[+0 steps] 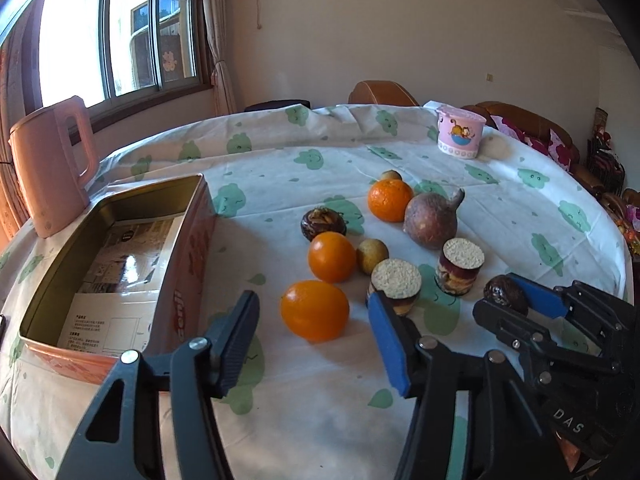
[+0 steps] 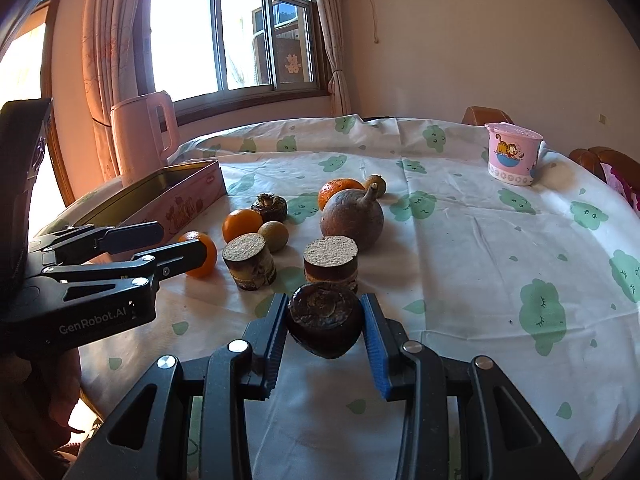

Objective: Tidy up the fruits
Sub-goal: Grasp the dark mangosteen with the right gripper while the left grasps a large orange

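Note:
My right gripper (image 2: 325, 330) is shut on a dark brown water chestnut (image 2: 325, 325), held just above the cloth; it also shows in the left wrist view (image 1: 505, 294). My left gripper (image 1: 314, 322) is open, its fingers on either side of the nearest orange (image 1: 314, 309), not touching it. Two more oranges (image 1: 331, 256) (image 1: 389, 200), a second water chestnut (image 1: 322, 222), two small brown fruits (image 1: 372, 256) (image 1: 391, 175), a large purple-brown round fruit (image 1: 431, 218) and two cut sugarcane pieces (image 1: 395, 286) (image 1: 460, 266) lie on the table. An open pink tin (image 1: 120, 256) stands left.
A pink kettle (image 1: 50, 168) stands behind the tin at the table's left edge. A pink cartoon cup (image 1: 459, 131) stands at the far right of the table. The round table has a white cloth with green clouds (image 1: 520, 208). Chairs stand behind it.

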`<state>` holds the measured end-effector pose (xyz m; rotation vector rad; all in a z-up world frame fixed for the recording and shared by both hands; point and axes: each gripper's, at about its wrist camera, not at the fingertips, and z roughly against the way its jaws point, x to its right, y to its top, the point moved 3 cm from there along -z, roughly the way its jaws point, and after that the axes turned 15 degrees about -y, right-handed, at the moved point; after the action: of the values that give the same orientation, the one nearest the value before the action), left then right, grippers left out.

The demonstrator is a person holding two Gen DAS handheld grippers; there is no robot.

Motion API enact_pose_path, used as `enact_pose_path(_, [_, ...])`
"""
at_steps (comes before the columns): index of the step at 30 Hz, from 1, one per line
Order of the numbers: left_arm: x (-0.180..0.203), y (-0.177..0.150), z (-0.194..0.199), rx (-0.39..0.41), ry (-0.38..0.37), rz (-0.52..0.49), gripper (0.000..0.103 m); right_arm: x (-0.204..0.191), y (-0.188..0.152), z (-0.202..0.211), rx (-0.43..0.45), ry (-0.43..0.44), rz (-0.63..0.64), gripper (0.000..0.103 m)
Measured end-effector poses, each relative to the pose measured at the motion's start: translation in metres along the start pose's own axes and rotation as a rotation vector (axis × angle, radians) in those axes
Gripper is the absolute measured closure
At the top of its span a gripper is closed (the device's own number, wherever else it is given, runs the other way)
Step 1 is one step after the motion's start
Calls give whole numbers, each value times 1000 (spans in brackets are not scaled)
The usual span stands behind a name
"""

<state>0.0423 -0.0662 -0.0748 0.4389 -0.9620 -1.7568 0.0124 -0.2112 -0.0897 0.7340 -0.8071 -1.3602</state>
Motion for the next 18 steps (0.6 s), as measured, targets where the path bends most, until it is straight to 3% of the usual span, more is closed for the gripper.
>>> enact_pose_path(5, [-3,2,-10,-44,-15,24,45,2,-1,1,5,6,-5,64])
enact_pose_path(9, [-6,2,-16,-70,-26,39,61,1,0,1,7,7,-3,64])
enact_pose_path(18, [-9,2,-7,-20,-50,57,63,-3,6,7,29,5,4,64])
